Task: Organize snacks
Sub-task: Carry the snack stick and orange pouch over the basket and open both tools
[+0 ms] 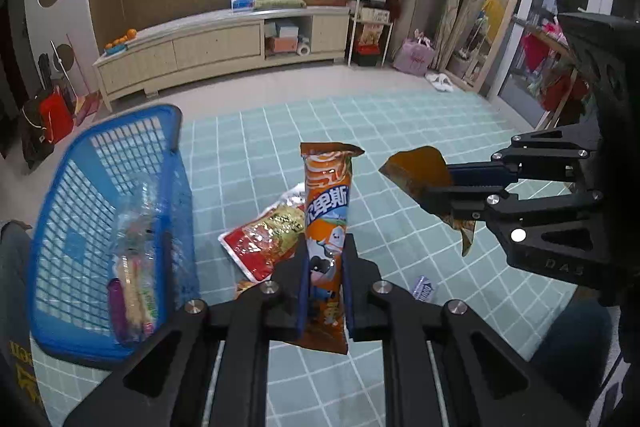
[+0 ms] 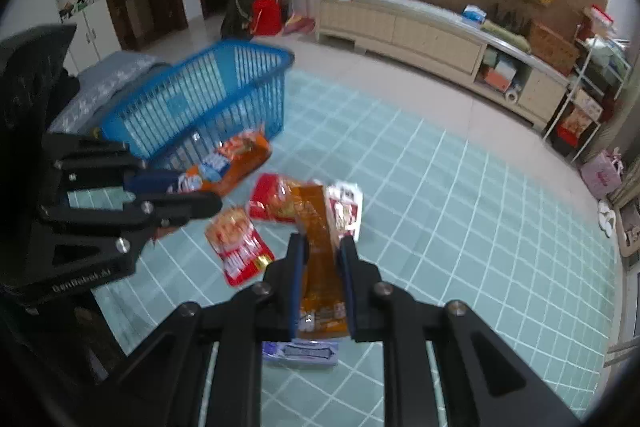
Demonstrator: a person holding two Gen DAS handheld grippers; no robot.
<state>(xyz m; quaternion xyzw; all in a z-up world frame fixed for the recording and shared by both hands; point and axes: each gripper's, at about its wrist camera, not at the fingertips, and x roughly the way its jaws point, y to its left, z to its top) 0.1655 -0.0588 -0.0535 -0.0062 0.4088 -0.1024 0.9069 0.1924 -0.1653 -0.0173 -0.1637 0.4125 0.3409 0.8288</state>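
My left gripper (image 1: 326,267) is shut on a long orange snack packet (image 1: 326,195) with blue lettering, held upright above the teal checked mat (image 1: 400,123). The right wrist view shows the same left gripper (image 2: 196,195) and orange packet (image 2: 236,159) beside the blue basket (image 2: 208,99). My right gripper (image 2: 323,251) is shut on an amber see-through packet (image 2: 320,275), lifted off the mat. From the left wrist view, that right gripper (image 1: 438,189) and amber packet (image 1: 416,173) hang at the right. The blue basket (image 1: 60,227) stands at the left with several snacks inside.
On the mat lie a red packet (image 1: 260,243), another red packet (image 2: 240,255), a white and red packet (image 2: 346,211) and a small blue gum pack (image 2: 300,353). A grey cushion (image 2: 112,75) sits behind the basket. A long cream cabinet (image 1: 216,47) lines the far wall.
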